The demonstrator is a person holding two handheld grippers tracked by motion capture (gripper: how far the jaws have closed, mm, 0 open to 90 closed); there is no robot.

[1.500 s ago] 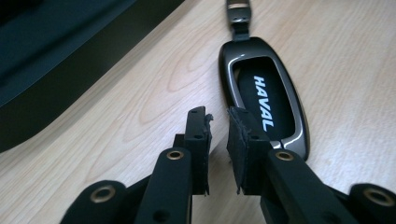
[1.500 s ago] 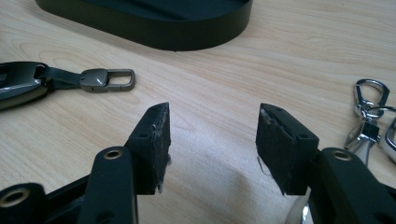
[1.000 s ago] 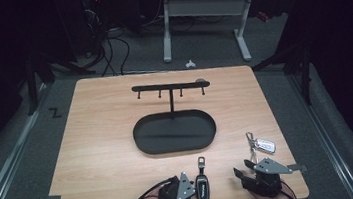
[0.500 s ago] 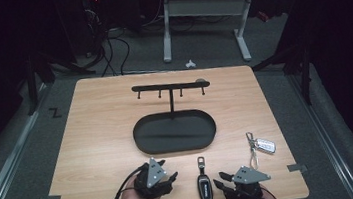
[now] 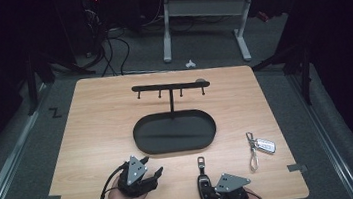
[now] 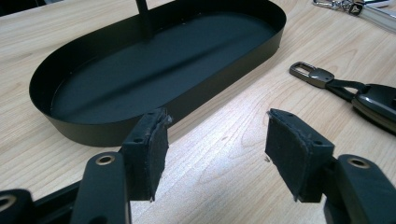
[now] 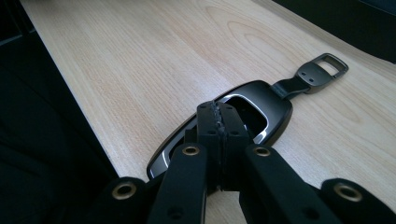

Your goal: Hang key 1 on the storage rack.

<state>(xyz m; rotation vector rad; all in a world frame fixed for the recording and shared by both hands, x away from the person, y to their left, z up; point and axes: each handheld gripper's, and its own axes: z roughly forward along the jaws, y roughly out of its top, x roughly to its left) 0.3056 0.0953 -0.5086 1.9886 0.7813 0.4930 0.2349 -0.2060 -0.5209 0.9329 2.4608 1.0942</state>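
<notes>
A black key fob (image 5: 204,181) with a strap and metal clasp lies near the table's front edge, also visible as the fob (image 7: 261,105) and the fob (image 6: 376,102). My right gripper (image 5: 211,192) hovers right over its body. Its jaws have just closed, and in the right gripper view the right gripper (image 7: 219,109) has its pads pressed together with nothing between them. My left gripper (image 5: 153,165) stands to the fob's left, in front of the black oval tray (image 5: 142,144). Its jaws have just been opening, and the left gripper (image 6: 217,149) is open over bare wood.
A post rises from the tray (image 6: 187,100) to a hook bar (image 5: 169,86) with several pegs. A silver key fob (image 5: 265,145) on a ring lies at the right, seen as the silver fob (image 6: 369,7) too. The table's front edge (image 7: 93,135) runs close by my right gripper.
My left gripper moved left, away from the black fob, and its jaws opened. My right gripper slid left from beside the silver fob to the black fob and its jaws closed.
</notes>
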